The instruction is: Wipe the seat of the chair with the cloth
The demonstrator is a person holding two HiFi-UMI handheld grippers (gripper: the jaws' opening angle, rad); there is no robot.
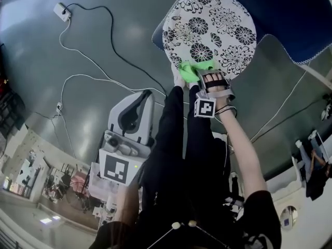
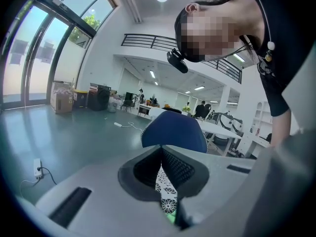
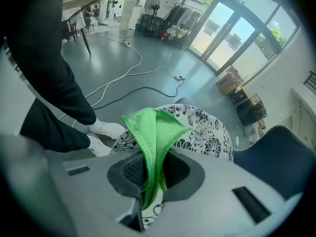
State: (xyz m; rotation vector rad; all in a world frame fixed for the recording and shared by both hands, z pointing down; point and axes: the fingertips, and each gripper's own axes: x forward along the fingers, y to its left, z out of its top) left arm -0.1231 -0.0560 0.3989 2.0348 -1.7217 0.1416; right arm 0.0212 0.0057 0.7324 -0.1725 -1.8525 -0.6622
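The chair's round seat (image 1: 210,30) has a black-and-white flower print, and its blue back (image 1: 290,14) lies beyond it. A green cloth (image 1: 194,70) rests on the seat's near edge, pinched in my right gripper (image 1: 207,79), which is shut on it. In the right gripper view the cloth (image 3: 153,127) hangs folded between the jaws of that gripper (image 3: 154,154), over the seat (image 3: 202,130). My left gripper (image 1: 142,100) hangs lower left, off the chair and over the floor. In its own view the left gripper (image 2: 161,149) is shut with nothing held, facing the blue back (image 2: 175,130).
White cables (image 1: 88,61) and a power strip (image 1: 62,12) lie on the grey floor to the left. Another cable (image 1: 282,108) runs at the right. The person's dark-trousered legs (image 1: 176,128) stand just before the seat, white shoes (image 3: 106,130) by its edge.
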